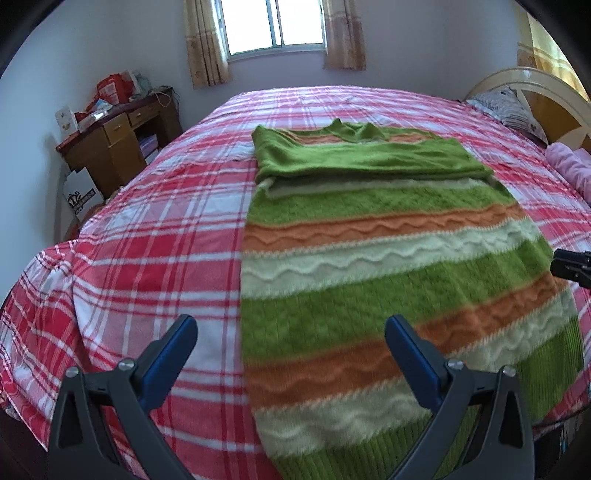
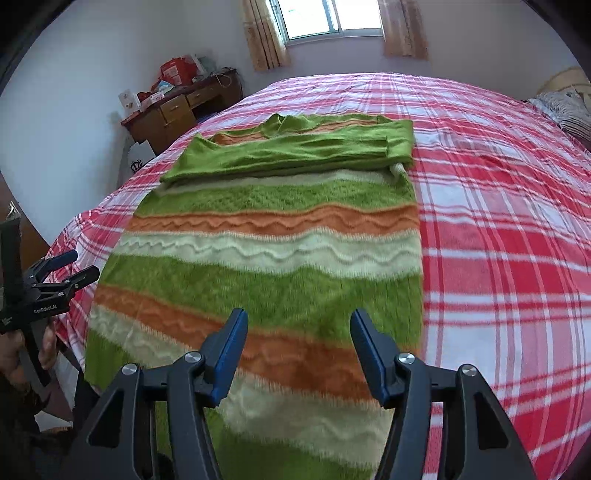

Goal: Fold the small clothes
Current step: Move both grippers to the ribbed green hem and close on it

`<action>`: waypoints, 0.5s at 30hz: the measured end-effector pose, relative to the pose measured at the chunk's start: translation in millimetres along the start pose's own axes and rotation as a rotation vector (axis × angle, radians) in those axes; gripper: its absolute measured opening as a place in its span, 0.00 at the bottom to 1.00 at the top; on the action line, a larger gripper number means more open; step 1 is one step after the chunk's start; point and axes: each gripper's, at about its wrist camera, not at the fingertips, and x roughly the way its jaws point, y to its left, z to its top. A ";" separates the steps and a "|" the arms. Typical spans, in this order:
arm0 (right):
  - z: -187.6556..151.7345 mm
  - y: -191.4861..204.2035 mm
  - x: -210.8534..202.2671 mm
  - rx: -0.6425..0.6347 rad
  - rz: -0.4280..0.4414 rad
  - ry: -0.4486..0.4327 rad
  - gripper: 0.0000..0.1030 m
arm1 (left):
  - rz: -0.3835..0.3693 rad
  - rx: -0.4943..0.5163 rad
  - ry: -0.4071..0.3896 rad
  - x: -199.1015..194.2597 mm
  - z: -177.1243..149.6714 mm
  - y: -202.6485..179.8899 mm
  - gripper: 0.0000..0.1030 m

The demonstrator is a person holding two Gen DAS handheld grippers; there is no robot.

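Observation:
A green, orange and cream striped knit sweater (image 1: 388, 266) lies flat on the bed, its plain green sleeves (image 1: 362, 158) folded across the chest near the collar. It also shows in the right wrist view (image 2: 266, 258). My left gripper (image 1: 291, 328) is open and empty, hovering above the sweater's left edge near the hem. My right gripper (image 2: 299, 325) is open and empty above the lower body of the sweater. The left gripper (image 2: 70, 269) shows at the left edge of the right wrist view, the right gripper's tip (image 1: 572, 266) at the right edge of the left wrist view.
The bed has a red and white plaid cover (image 1: 147, 240). A wooden desk (image 1: 118, 144) with boxes stands at the far left wall. Pillows (image 1: 509, 107) and a headboard are at the right, with a pink cloth (image 1: 572, 162). A window (image 1: 273, 26) is behind.

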 end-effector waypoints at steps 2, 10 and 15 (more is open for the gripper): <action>-5.8 -1.2 -2.3 0.006 -0.002 0.006 0.57 | -0.004 -0.003 0.012 0.1 -5.3 0.4 1.00; -29.9 -1.0 -14.6 0.004 -0.012 0.022 0.57 | -0.044 -0.017 0.063 -9.1 -34.4 1.3 1.00; -50.0 1.3 -22.1 -0.010 -0.036 0.030 0.57 | -0.083 -0.035 0.096 -15.4 -46.1 3.2 1.00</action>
